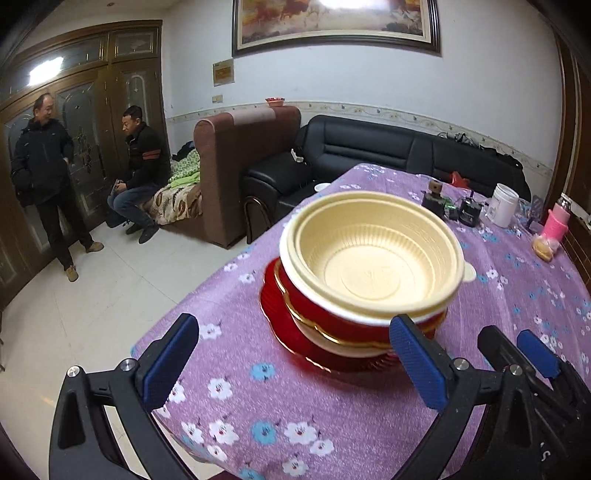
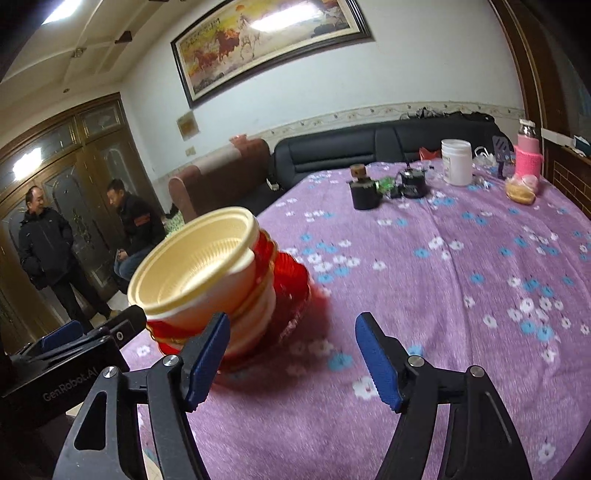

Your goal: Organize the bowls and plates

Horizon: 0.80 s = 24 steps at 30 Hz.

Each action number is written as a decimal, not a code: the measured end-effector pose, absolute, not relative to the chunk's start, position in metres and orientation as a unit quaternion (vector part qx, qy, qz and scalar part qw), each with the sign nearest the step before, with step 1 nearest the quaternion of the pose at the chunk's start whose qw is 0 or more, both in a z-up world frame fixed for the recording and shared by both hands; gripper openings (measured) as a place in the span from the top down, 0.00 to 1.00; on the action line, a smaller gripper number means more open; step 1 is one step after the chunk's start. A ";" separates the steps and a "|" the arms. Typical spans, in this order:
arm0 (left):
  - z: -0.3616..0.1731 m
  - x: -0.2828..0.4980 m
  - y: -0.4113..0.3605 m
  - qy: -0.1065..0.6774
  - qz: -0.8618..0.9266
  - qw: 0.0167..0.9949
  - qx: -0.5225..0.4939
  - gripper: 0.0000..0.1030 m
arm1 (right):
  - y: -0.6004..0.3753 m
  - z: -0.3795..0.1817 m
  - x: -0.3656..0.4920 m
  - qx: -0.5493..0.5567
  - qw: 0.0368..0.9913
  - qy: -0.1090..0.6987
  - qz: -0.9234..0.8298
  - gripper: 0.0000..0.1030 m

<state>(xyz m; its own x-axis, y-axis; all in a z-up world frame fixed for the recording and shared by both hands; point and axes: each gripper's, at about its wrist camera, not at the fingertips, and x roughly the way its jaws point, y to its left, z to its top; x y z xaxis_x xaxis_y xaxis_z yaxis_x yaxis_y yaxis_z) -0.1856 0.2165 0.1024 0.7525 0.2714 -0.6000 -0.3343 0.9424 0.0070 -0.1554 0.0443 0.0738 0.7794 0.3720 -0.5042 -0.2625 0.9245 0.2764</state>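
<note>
The stack of bowls and plates (image 1: 364, 291) sits on the purple floral tablecloth (image 1: 258, 406) near its edge. The left gripper (image 1: 295, 358) gapes wide at six o'clock, empty. The right gripper (image 2: 291, 354) (also spread, holding nothing) sees the stack at nine o'clock, plus a white jar (image 2: 457, 161) at one o'clock.

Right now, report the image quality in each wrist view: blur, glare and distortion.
Left wrist view: stacked bowls fairly sharp, slight softness on the far rim; glare washes the painting; fisheye bends the walls. Right wrist view: motion blur smears the red plates and the tablecloth beside them; ceiling-light reflection streaks the painting; dark vignette at the corners in both.
</note>
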 end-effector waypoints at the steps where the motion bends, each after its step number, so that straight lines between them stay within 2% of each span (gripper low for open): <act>1: 0.101 -0.186 0.216 0.315 0.161 0.934 -0.050 0.00 | 0.043 0.072 -0.156 0.095 0.938 0.290 0.166 0.27; 24: 0.088 -0.186 0.205 0.339 0.159 0.926 -0.044 0.00 | 0.039 0.056 -0.163 0.089 0.933 0.318 0.142 0.27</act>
